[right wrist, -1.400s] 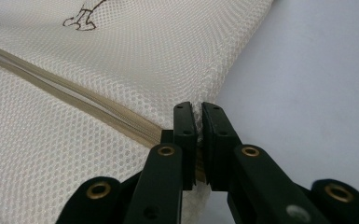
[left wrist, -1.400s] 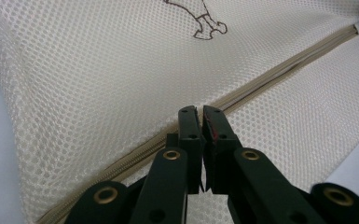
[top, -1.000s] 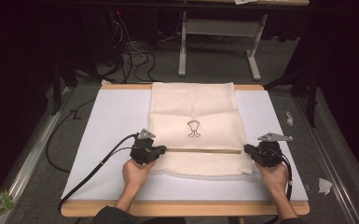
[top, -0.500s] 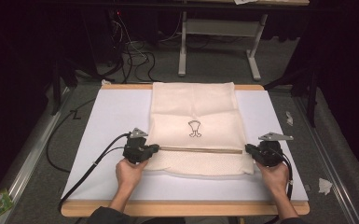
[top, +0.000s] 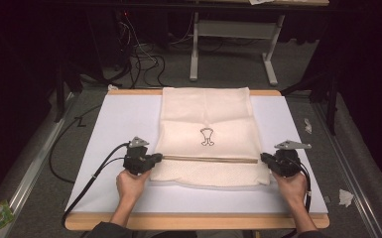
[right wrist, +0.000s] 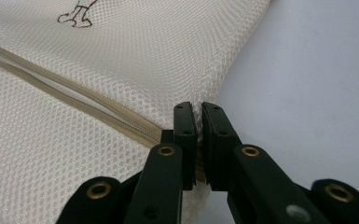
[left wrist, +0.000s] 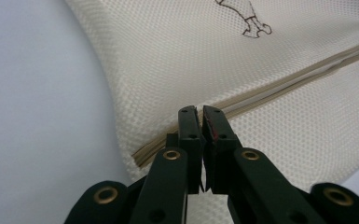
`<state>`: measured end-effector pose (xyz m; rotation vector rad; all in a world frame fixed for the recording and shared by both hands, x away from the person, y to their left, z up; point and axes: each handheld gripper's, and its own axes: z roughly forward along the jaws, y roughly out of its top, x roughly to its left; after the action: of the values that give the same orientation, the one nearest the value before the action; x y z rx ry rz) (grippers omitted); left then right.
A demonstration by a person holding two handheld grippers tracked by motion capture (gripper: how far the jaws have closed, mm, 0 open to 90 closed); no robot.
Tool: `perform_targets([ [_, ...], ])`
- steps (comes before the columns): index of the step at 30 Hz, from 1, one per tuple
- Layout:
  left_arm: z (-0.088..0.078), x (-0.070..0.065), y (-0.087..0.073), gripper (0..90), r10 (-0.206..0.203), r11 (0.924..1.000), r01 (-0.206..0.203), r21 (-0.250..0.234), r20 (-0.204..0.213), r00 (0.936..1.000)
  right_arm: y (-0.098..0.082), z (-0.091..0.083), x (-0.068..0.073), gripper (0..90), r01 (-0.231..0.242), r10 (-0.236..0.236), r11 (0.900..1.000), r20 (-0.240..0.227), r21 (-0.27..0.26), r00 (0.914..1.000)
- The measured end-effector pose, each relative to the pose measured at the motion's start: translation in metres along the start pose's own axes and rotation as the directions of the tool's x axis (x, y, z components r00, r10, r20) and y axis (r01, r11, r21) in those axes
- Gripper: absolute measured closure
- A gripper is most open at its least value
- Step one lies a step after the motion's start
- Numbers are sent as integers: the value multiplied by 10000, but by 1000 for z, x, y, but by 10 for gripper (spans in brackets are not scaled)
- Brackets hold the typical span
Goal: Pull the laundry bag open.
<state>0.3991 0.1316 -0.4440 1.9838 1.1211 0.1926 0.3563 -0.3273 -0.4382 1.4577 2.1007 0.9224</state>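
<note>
The cream mesh bag is held at both ends of its zip line, stretched flat on the white board between the two grippers. The left gripper is seen with its jaws pressed together on the bag's edge (in the left gripper view the fabric fold disappears between the closed tips, just beside the zip's end). The right gripper is likewise clamped on the opposite edge, a sliver of mesh showing in the thin slit between its jaws.

Compared with a second ago, the left gripper has been drawn outward, away from the right one, while the right gripper has been kept where it was. The zip line is thereby pulled straighter and the lower flap lies smoother ahead of both jaws. This is judged to be a tensioning step: the bag is being flattened, probably in preparation for folding or for working the zip, and neither grip has been released
</note>
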Motion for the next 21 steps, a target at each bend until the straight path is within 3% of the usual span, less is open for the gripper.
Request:
perform_targets([
  [12,-14,16,-7,873,-336,9994,333,-136,-223,9992,1,0,0,861,-17,17,10000,2,35,10000],
  [21,-15,19,-7,873,-386,9991,382,-206,-167,9991,2,-1,0,861,31,-31,10000,-17,-33,10000],
])
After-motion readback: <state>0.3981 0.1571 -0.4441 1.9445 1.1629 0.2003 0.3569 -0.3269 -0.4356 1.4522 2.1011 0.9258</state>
